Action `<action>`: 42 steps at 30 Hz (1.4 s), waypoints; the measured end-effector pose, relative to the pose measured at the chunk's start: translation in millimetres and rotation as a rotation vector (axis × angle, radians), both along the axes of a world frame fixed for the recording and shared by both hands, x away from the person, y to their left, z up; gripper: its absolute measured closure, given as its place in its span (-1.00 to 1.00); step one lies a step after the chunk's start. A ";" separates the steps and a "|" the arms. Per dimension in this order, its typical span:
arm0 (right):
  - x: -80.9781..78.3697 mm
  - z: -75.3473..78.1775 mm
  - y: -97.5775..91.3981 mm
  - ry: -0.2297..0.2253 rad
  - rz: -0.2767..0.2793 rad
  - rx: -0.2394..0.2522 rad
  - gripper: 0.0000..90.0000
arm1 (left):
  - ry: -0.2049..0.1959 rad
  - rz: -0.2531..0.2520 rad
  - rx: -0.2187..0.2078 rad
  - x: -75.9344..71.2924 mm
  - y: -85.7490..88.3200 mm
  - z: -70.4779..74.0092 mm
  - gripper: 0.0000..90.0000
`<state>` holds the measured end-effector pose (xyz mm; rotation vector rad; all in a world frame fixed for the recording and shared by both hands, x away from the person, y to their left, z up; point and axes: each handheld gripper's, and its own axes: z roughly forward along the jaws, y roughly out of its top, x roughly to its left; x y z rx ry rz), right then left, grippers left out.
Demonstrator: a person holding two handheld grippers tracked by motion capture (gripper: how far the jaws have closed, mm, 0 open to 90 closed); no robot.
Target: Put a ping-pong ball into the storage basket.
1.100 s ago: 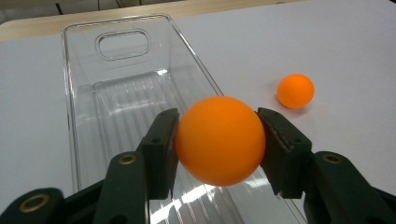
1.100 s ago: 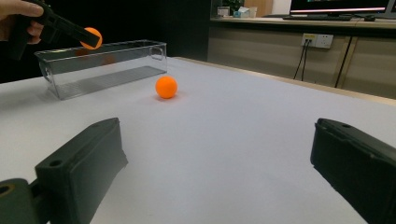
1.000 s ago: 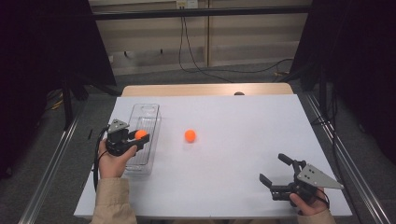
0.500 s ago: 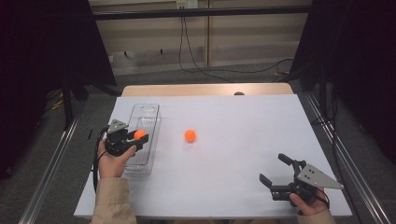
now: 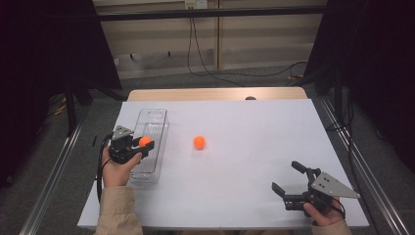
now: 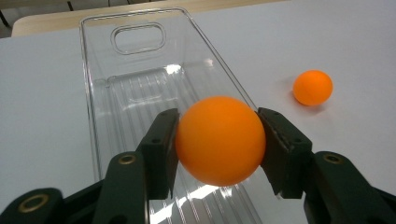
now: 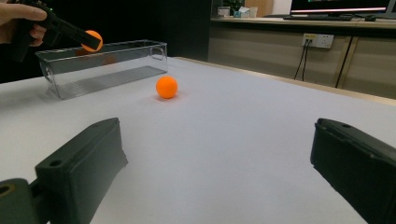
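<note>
My left gripper (image 5: 142, 143) (image 6: 218, 140) is shut on an orange ball (image 5: 145, 141) (image 6: 219, 140) and holds it above the clear plastic bin (image 5: 149, 147) (image 6: 140, 79) at the table's left. In the right gripper view the held ball (image 7: 92, 40) hovers over the bin (image 7: 102, 65). A second orange ball (image 5: 199, 142) (image 6: 313, 87) (image 7: 166, 87) lies on the white table to the right of the bin. My right gripper (image 5: 289, 178) (image 7: 215, 172) stands open near the front right edge, with nothing between its jaws.
The white table (image 5: 254, 127) ends in a wooden strip (image 5: 215, 94) at the back. Cables (image 5: 205, 63) lie on the floor behind it, and metal rails (image 5: 54, 176) run along both sides.
</note>
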<state>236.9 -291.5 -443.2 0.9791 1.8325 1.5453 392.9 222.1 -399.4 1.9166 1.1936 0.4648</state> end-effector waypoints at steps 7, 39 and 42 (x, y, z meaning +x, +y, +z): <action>0.0 0.1 -0.2 -0.001 0.001 0.001 -0.95 | 0.000 0.003 0.009 0.4 0.9 -0.6 0.12; 0.0 0.1 -0.4 -0.001 0.001 0.001 -0.95 | -0.013 -0.003 -0.027 -4.0 -9.6 7.5 -0.14; 0.0 0.1 -0.5 0.000 0.000 0.003 -0.95 | -0.010 -0.009 -0.036 -4.7 -12.7 9.0 -0.21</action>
